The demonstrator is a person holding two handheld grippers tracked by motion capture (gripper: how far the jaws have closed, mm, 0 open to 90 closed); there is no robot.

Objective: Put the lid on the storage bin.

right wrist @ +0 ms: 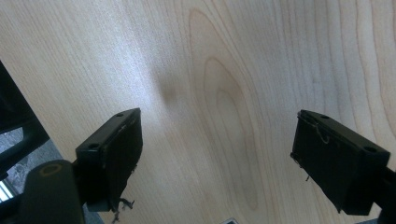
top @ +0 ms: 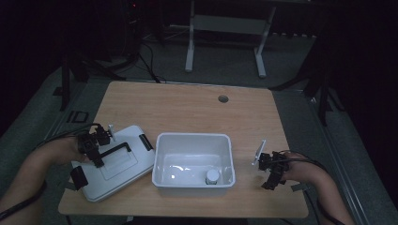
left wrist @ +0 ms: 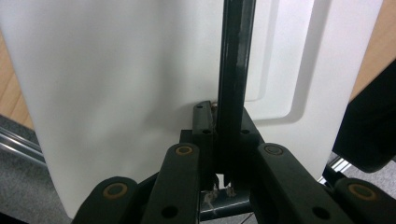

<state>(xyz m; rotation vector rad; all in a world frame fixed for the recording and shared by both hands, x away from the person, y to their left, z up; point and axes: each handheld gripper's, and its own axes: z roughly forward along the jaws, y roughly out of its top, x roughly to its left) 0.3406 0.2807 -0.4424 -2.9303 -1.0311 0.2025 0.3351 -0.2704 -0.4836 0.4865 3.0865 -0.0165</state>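
Note:
A white box lid [top: 112, 164] with black side clips lies on the table left of a white plastic bin [top: 193, 159]. The lid's black handle [top: 115, 149] runs across its top. My left gripper [top: 96, 157] is shut on that handle; in the left gripper view the handle bar [left wrist: 232, 84] rises between the closed jaws over the white lid [left wrist: 107, 93]. A small white-capped container [top: 212, 176] stands in the bin's near right corner. My right gripper [top: 272, 176] hovers open over bare wood right of the bin, its jaws wide apart and empty [right wrist: 217, 154].
The wooden table [top: 187, 108] has a round cable hole [top: 223, 99] near its far edge. A white desk frame [top: 225, 28] stands on the floor beyond. Cables trail from both grippers off the table's sides.

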